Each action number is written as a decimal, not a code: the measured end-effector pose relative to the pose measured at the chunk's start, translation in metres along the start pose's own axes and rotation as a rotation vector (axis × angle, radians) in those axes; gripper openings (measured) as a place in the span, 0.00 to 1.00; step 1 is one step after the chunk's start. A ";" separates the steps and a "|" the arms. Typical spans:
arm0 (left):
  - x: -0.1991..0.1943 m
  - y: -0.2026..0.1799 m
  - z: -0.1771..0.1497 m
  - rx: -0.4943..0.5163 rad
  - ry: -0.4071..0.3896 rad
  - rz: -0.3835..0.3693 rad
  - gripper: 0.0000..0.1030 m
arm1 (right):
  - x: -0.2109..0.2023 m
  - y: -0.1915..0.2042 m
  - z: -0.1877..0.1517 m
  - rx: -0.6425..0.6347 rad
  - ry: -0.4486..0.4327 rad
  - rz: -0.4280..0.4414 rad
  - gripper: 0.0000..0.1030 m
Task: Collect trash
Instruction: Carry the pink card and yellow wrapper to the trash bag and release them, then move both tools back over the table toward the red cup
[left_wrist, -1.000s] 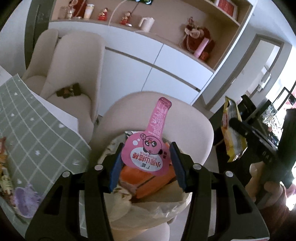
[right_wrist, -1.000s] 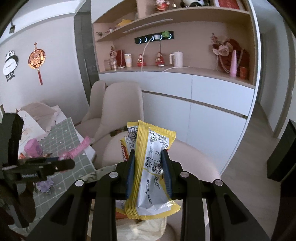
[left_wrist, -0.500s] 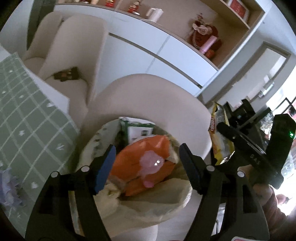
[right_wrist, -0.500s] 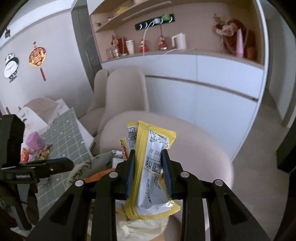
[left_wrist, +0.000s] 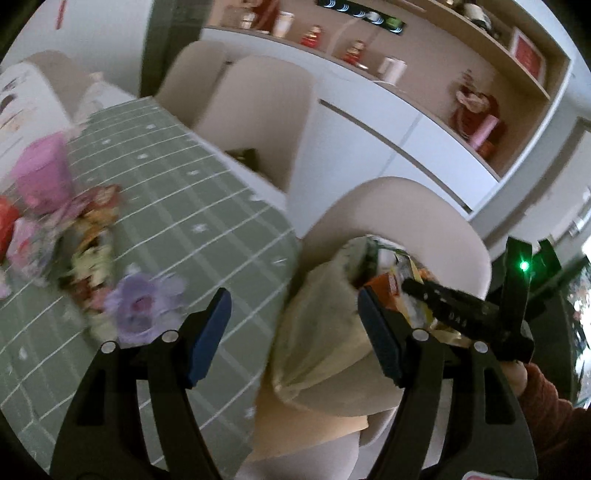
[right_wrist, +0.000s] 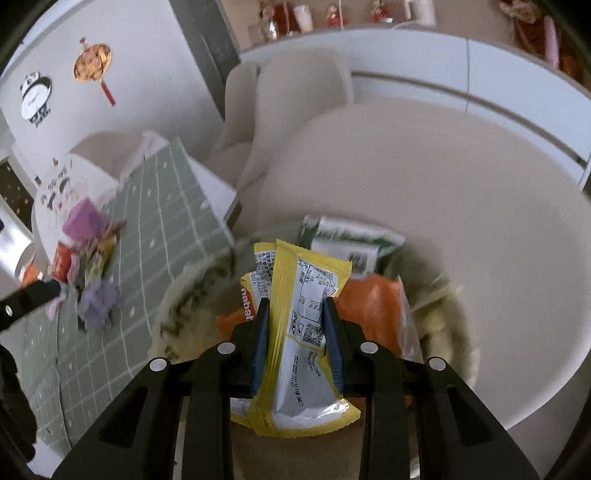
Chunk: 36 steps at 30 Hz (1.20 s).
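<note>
The right gripper (right_wrist: 295, 347) pinches a yellow wrapper (right_wrist: 301, 332) over the part-filled trash bag (left_wrist: 317, 332); the left gripper (left_wrist: 291, 332), spread empty, faces litter (left_wrist: 92, 266) left on the table (left_wrist: 192, 221).

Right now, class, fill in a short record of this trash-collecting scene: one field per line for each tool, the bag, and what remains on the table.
left tool: open, holding nothing, aimed between the table edge and the bag
right tool: shut on yellow wrapper, held above the bag's mouth
trash bag: pale, open, resting on a beige chair
bag contents: orange packet and green-white carton visible inside
table: green grid cloth
left to collect: blurred pile of wrappers, purple one nearest the edge
</note>
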<state>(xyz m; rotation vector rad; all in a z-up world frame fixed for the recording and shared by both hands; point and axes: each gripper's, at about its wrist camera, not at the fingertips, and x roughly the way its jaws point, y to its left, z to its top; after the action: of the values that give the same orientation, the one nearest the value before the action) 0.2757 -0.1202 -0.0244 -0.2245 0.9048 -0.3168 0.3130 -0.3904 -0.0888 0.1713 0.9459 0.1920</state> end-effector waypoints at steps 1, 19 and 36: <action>-0.003 0.006 -0.003 -0.009 0.001 0.010 0.65 | 0.003 0.003 -0.004 0.004 0.012 -0.003 0.27; -0.046 0.052 -0.013 -0.001 -0.001 -0.008 0.65 | -0.032 0.029 -0.023 0.048 -0.060 -0.088 0.51; -0.101 0.165 -0.025 -0.071 -0.069 0.067 0.65 | -0.066 0.122 -0.021 0.010 -0.165 0.049 0.51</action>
<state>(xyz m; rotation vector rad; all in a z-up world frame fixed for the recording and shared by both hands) 0.2263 0.0686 -0.0191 -0.2683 0.8544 -0.2135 0.2477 -0.2865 -0.0211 0.2163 0.7794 0.2148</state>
